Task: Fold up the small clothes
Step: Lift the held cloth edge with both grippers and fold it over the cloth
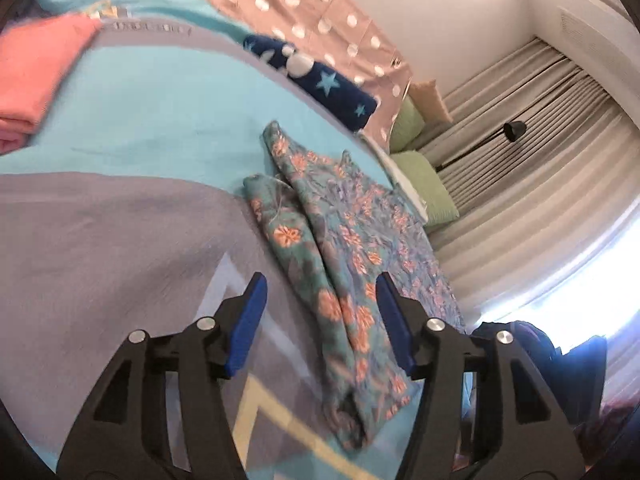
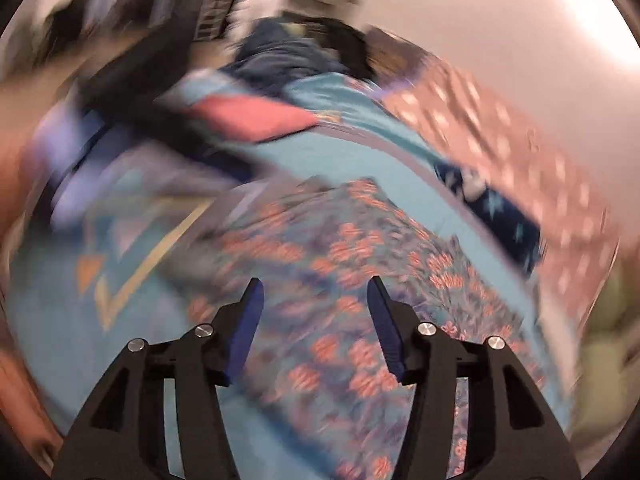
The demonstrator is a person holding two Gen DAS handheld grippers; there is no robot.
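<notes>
Meanwhile, floral garment lies part-folded on the bed

Left wrist view, left to right: pink pile (image 1: pixel 30 76) at the upper left, teal and grey bedspread (image 1: pixel 132 112), navy star cloth (image 1: pixel 320 88) above centre, floral garment (image 1: pixel 336 240) running from centre to the bottom, curtains (image 1: pixel 532 140) at right. The left gripper (image 1: pixel 320 304) stands spread over the garment's lower end, pinching nothing. In the blurred right wrist view, the right gripper (image 2: pixel 314 308) is likewise spread above the garment (image 2: pixel 360 256), empty.

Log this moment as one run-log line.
task: fold small clothes | left gripper: open, empty | right gripper: open, empty | floral garment: partly folded on bedspread
</notes>
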